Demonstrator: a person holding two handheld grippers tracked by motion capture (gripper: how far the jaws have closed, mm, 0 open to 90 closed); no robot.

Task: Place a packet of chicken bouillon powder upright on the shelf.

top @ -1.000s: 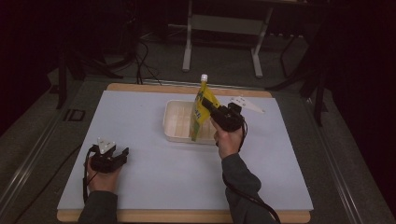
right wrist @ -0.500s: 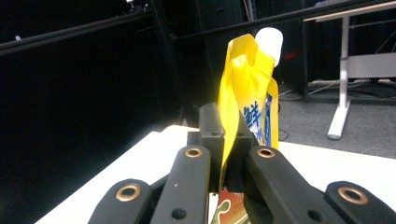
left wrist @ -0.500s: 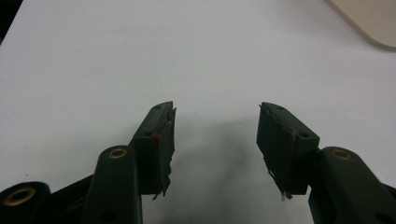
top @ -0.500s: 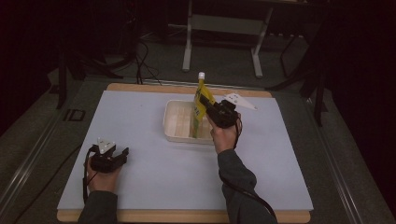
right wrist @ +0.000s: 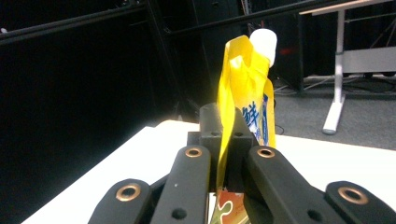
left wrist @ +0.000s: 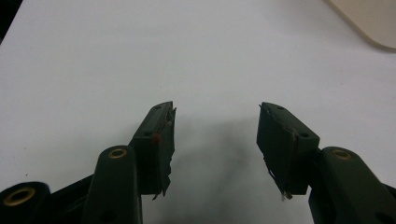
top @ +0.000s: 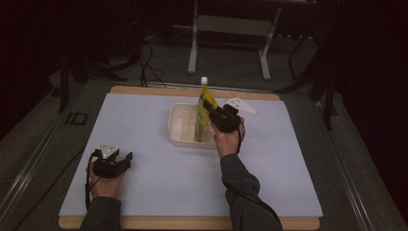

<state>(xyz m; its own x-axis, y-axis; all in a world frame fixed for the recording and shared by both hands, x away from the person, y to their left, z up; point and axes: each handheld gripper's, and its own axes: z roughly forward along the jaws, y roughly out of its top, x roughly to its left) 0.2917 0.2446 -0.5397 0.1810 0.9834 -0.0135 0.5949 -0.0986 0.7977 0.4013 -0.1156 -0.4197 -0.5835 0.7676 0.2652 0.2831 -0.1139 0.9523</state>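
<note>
pouch (top: 202, 111) now lowered upright into tray (top: 179, 126).

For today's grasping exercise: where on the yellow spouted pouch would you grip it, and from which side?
Grip the yellow pouch across its flat, thin body below the white cap, coming from the side so the jaws close on its two broad faces. It stands upright over the white tray, and the right gripper pinches it that way; the film crumples, so the hold looks secure.
</note>
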